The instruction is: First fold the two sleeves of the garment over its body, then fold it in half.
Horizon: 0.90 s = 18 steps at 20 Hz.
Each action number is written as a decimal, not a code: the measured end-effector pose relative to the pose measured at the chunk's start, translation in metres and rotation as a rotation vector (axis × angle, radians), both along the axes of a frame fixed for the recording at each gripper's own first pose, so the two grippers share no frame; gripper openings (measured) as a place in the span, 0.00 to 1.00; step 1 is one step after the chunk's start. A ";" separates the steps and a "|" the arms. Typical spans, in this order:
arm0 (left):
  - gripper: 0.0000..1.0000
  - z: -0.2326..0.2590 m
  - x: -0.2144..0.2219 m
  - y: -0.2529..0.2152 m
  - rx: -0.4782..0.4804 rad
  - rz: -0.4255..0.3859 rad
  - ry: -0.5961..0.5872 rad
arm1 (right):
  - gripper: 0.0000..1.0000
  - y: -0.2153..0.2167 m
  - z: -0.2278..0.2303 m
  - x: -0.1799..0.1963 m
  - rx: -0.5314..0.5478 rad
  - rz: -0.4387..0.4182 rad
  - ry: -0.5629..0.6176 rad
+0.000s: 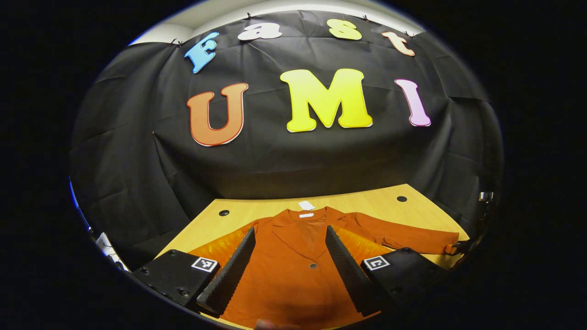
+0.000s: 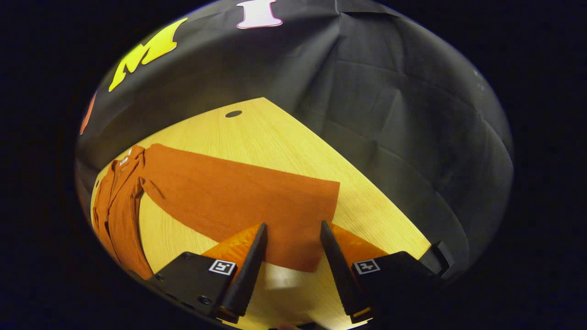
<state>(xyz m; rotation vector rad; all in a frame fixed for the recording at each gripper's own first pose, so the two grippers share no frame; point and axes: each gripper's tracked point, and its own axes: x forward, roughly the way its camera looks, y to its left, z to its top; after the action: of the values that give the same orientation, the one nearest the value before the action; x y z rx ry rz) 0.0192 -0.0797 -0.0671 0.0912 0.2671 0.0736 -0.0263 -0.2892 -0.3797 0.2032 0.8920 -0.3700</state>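
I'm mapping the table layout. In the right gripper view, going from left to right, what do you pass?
Jacket body → spread sleeve → bare wooden table → black cloth wall.

Light wooden table with round dark holes; black cloth wall behind.

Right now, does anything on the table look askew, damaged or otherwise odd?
Nothing stands out. The jacket lies flat on the table, one sleeve stretched out sideways, unfolded. Both grippers are open above it.
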 end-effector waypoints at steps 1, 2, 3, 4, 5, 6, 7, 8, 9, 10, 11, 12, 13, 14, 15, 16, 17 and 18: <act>0.99 0.000 0.000 0.005 -0.009 0.007 0.002 | 0.60 0.000 0.002 0.001 0.007 -0.018 0.008; 0.99 0.001 -0.001 0.009 -0.017 0.011 -0.001 | 0.43 -0.001 -0.001 0.000 0.007 -0.026 0.025; 0.99 0.004 -0.001 0.014 -0.019 0.014 -0.008 | 0.42 -0.001 0.000 0.001 0.011 -0.040 0.041; 0.99 0.006 -0.002 0.020 -0.018 0.019 -0.014 | 0.42 0.000 0.002 0.005 0.039 -0.055 0.022; 0.99 0.005 -0.003 0.027 -0.018 0.025 -0.015 | 0.27 0.001 0.003 0.008 0.057 -0.097 -0.001; 0.99 0.004 -0.005 0.034 -0.017 0.034 -0.012 | 0.11 0.003 0.005 0.010 0.062 -0.122 -0.007; 0.99 0.004 -0.007 0.042 -0.018 0.046 -0.014 | 0.11 0.002 0.002 0.009 0.057 -0.137 -0.016; 0.99 0.006 -0.007 0.050 -0.022 0.056 -0.018 | 0.11 -0.002 0.002 0.011 0.048 -0.150 -0.024; 0.99 0.007 -0.008 0.056 -0.023 0.065 -0.021 | 0.04 0.000 0.005 0.010 0.044 -0.161 -0.017; 0.99 0.007 -0.008 0.064 -0.020 0.074 -0.024 | 0.04 -0.001 0.007 0.012 0.036 -0.167 -0.019; 0.99 0.008 -0.010 0.071 -0.018 0.082 -0.026 | 0.04 -0.004 0.016 0.015 0.020 -0.169 -0.037; 0.99 0.008 -0.011 0.079 -0.017 0.091 -0.028 | 0.04 -0.007 0.027 0.023 -0.001 -0.164 -0.066; 0.99 0.008 -0.010 0.088 -0.019 0.102 -0.031 | 0.04 -0.007 0.041 0.032 -0.023 -0.153 -0.096; 0.99 0.006 -0.011 0.096 -0.025 0.111 -0.031 | 0.02 -0.005 0.055 0.043 -0.041 -0.138 -0.123; 0.99 0.004 -0.011 0.102 -0.032 0.119 -0.030 | 0.04 -0.002 0.069 0.052 -0.052 -0.119 -0.147; 0.99 0.003 -0.011 0.108 -0.039 0.126 -0.029 | 0.02 0.002 0.085 0.061 -0.067 -0.102 -0.169; 0.99 0.002 -0.012 0.114 -0.045 0.133 -0.029 | 0.04 0.006 0.095 0.072 -0.083 -0.080 -0.189; 0.99 0.001 -0.011 0.122 -0.050 0.138 -0.031 | 0.04 0.012 0.104 0.081 -0.106 -0.055 -0.199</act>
<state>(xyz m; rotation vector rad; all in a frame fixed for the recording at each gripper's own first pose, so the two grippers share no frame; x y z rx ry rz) 0.0084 0.0426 -0.0663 0.0217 0.2437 0.2052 0.0551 -0.2775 -0.2752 0.1639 0.6702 -0.4394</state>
